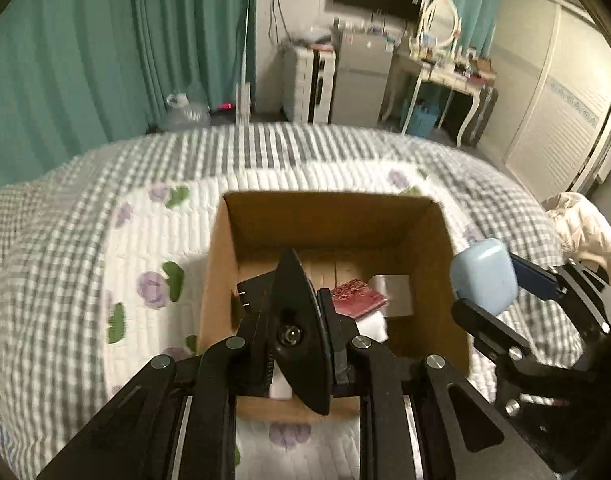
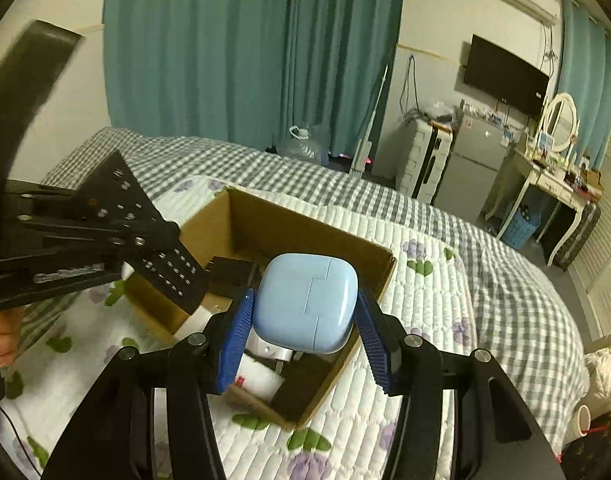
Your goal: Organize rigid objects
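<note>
An open cardboard box (image 1: 337,216) (image 2: 289,224) sits on the bed. My left gripper (image 1: 295,312) is shut on a black remote control (image 1: 299,332), held edge-up over the box's near side; in the right wrist view the remote (image 2: 145,236) shows its buttons above the box's left wall. My right gripper (image 2: 305,312) is shut on a light blue rounded case (image 2: 307,300), held above the box's right part; the case also shows in the left wrist view (image 1: 485,276). Inside the box lie a red booklet (image 1: 357,298), a black adapter (image 1: 253,292), a silver item (image 1: 393,292) and white items (image 2: 261,376).
The bed has a white floral quilt (image 1: 145,248) over a grey checked cover (image 2: 505,272). Teal curtains (image 1: 105,40), a small fridge (image 2: 473,160), a dressing table (image 2: 553,184) and a wall TV stand beyond. A cream garment (image 1: 585,224) lies at the bed's right.
</note>
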